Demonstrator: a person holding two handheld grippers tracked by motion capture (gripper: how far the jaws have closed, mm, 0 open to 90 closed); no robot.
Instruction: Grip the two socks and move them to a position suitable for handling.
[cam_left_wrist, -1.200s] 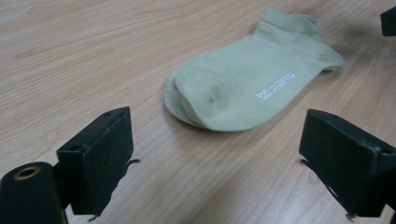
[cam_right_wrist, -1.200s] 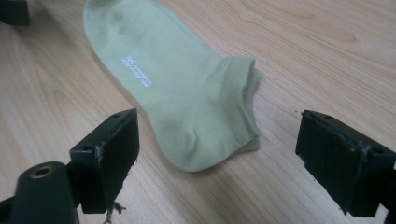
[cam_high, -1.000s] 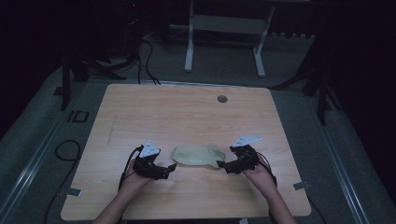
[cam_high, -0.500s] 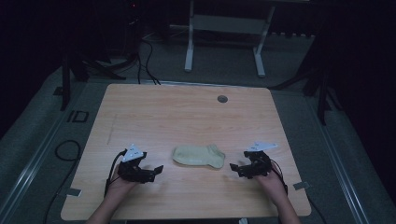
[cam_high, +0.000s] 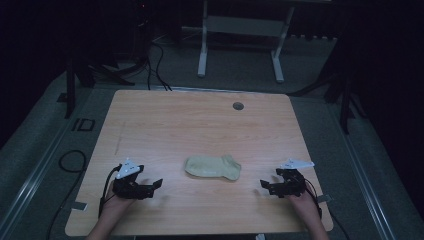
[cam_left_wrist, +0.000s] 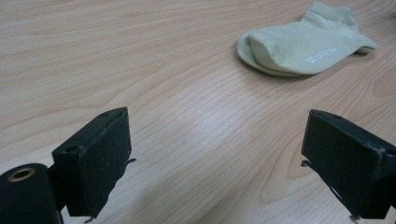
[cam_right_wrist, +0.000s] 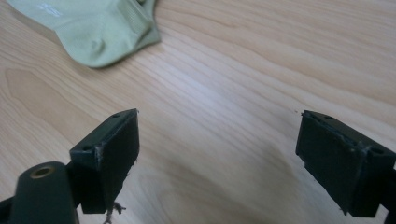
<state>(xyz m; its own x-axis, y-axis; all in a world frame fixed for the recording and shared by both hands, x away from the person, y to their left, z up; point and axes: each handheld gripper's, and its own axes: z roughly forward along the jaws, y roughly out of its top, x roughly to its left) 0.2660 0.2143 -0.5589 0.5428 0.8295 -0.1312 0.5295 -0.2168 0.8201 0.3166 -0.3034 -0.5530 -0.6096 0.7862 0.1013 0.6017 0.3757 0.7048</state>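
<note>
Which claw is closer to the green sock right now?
Right, narrowly. The right claw sits just off the sock's cuff end; the left claw sits a little farther off its toe end. Both open, touching nothing.

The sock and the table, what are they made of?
The sock looks like soft knitted fabric, likely cotton: pale green, matte, with ribbing at the cuff and a small white print. The table looks like light wood or a wood-look laminate: grain lines run across it, with a smooth, faintly shiny finish.
</note>
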